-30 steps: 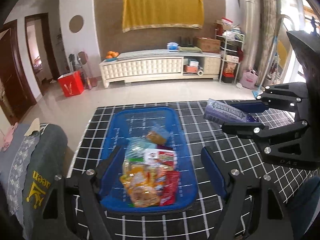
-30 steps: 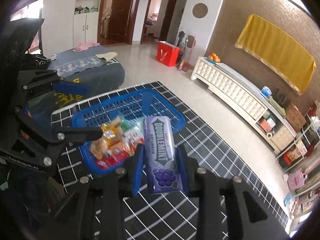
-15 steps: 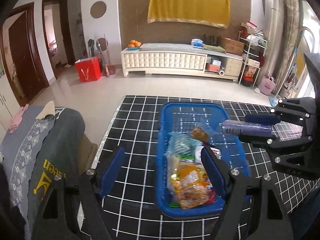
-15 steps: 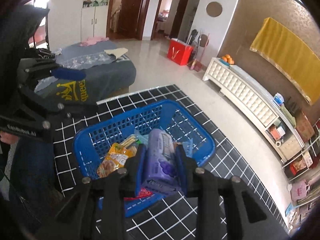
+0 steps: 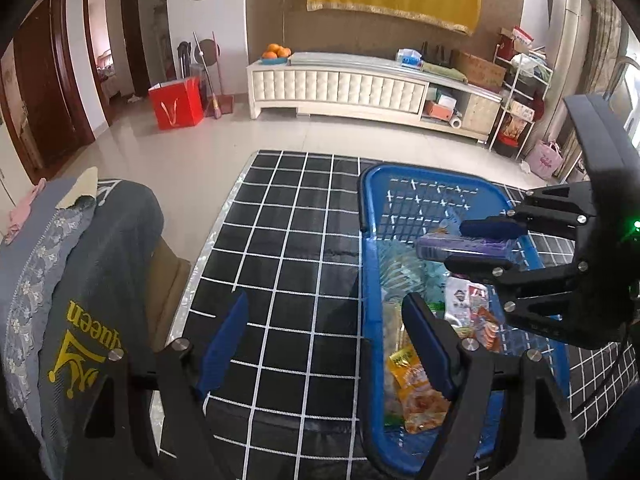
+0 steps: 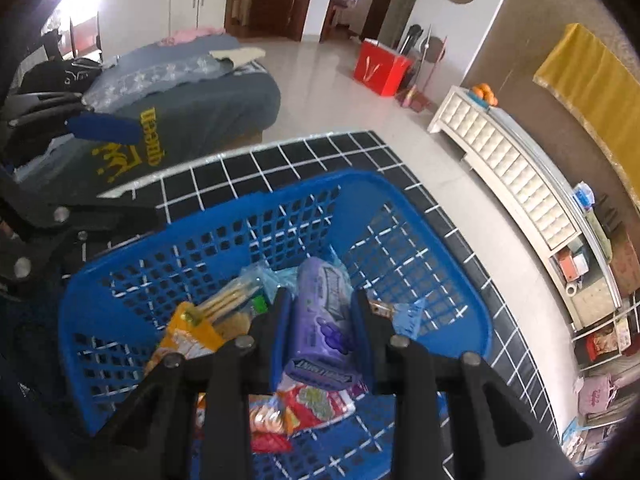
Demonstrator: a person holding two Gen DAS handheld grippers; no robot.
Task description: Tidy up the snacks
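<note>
Nearly done: our right tongs (image 6: pixel 318 330) grip the gum pack (image 6: pixel 320 332) above the basket (image 6: pixel 280 200) of snacks (image 6: pixel 188 336); left tongs (image 5: pixel 324 344) gape empty, release remains.

The blue basket (image 6: pixel 208 236) is open on top; its far half shows bare mesh floor. Snack packets (image 6: pixel 308 404) crowd the near half. The checked table (image 5: pixel 296 240) left of it lies bare.

Right gripper (image 6: pixel 320 332) clamped on its load; left gripper (image 5: pixel 324 344) wide apart, empty.
</note>
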